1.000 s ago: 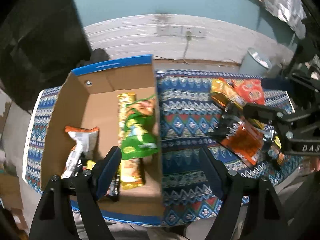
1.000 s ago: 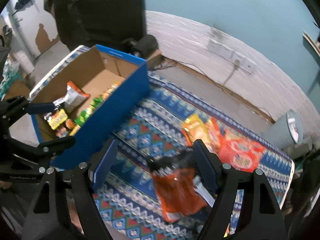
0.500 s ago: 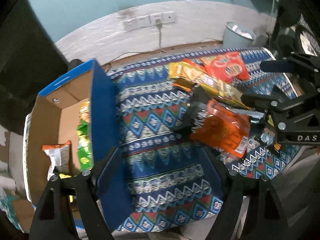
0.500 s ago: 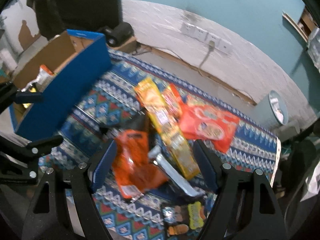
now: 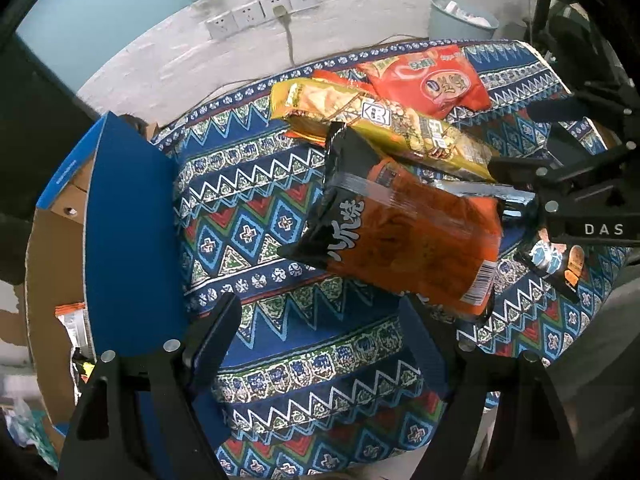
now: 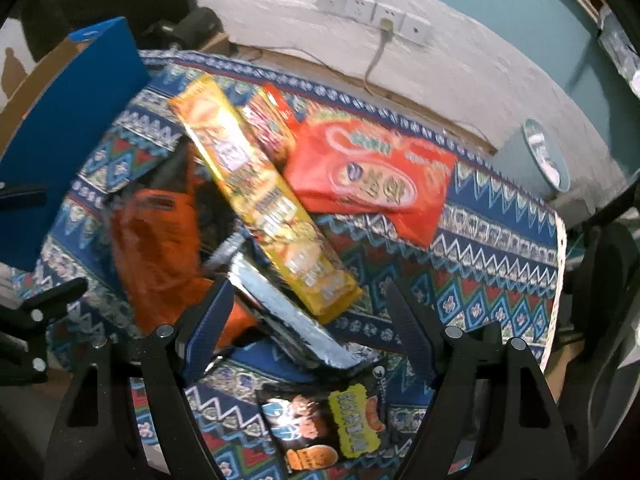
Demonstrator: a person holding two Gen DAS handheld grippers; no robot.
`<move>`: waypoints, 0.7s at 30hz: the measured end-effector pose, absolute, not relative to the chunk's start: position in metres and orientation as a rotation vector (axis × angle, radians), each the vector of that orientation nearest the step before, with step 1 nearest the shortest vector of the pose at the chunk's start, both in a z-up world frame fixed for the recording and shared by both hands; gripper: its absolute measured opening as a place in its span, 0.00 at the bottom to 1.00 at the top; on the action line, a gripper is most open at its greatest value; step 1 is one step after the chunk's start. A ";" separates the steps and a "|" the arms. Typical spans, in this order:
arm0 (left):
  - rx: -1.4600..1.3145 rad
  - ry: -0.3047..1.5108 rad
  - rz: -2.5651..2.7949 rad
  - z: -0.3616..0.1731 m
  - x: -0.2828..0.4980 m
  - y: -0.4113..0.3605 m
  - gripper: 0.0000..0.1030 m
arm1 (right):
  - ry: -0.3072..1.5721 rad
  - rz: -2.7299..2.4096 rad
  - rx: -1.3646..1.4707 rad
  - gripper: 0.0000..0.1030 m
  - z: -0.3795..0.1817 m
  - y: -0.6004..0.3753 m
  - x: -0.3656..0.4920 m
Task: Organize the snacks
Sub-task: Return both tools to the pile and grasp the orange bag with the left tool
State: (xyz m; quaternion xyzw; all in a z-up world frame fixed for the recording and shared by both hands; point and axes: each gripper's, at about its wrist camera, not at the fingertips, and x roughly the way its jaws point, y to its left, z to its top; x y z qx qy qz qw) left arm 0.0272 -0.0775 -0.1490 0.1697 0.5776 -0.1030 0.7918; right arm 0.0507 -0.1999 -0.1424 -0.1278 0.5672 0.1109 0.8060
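Note:
Several snack packs lie piled on the patterned cloth: an orange-and-black bag point(image 5: 404, 236) point(image 6: 160, 248), a long yellow pack point(image 5: 384, 124) point(image 6: 260, 200), a red bag point(image 5: 432, 76) point(image 6: 372, 176), a silver-edged pack point(image 6: 288, 316) and a small dark pack point(image 6: 324, 428). The blue cardboard box point(image 5: 124, 240) point(image 6: 68, 120) stands at the left. My left gripper point(image 5: 320, 328) is open and empty, just in front of the orange bag. My right gripper point(image 6: 308, 316) is open and empty over the silver-edged pack; it also shows in the left wrist view point(image 5: 560, 196).
The table's patterned cloth point(image 5: 256, 216) ends at a white edge on the right point(image 6: 558, 280). A grey bin point(image 5: 460, 20) point(image 6: 536, 160) stands behind the table by the white wall with sockets point(image 5: 264, 12). Snacks show inside the box point(image 5: 72, 324).
Both grippers have swung away from the box toward the snack pile and come closer to it. The box has slid to the left edge of both views.

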 end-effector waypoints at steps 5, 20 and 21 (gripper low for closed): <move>0.291 1.272 -0.203 -0.153 0.035 -0.071 0.80 | 1.263 0.240 -0.275 0.76 -0.165 -0.206 0.052; 0.209 1.300 -0.180 -0.147 0.045 -0.062 0.80 | 1.344 0.484 -0.187 0.76 -0.176 -0.161 0.018; 0.205 1.300 -0.178 -0.147 0.045 -0.061 0.80 | 1.344 0.489 -0.189 0.76 -0.175 -0.160 0.017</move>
